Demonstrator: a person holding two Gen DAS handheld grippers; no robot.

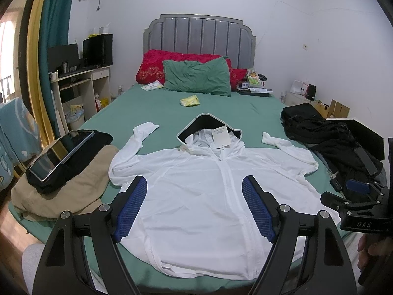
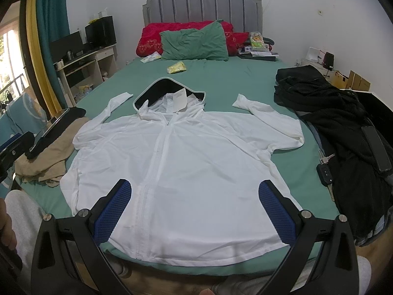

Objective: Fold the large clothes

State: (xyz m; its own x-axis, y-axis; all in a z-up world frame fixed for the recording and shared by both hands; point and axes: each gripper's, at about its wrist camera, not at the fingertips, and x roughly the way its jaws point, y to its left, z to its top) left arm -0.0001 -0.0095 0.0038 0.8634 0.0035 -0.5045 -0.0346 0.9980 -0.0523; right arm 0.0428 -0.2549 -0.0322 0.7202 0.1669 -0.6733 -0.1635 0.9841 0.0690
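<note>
A white zip-up hooded jacket (image 1: 201, 196) lies flat, front up, on the green bed sheet (image 1: 152, 108), sleeves spread to both sides, hood with a dark lining and a paper tag toward the headboard. It also shows in the right wrist view (image 2: 191, 157). My left gripper (image 1: 194, 184) is open and empty, hovering above the jacket's lower body. My right gripper (image 2: 194, 189) is open and empty, above the jacket's hem near the foot of the bed. The right gripper also shows at the right edge of the left wrist view (image 1: 356, 196).
A beige garment (image 1: 63, 186) with black cloth and a tablet (image 1: 61, 154) on it lies left of the jacket. A black clothes pile (image 2: 339, 113), a phone (image 2: 375, 147) and car keys (image 2: 325, 172) lie right. Pillows (image 1: 196, 76) and small packets sit near the headboard. A desk (image 1: 81, 83) stands left.
</note>
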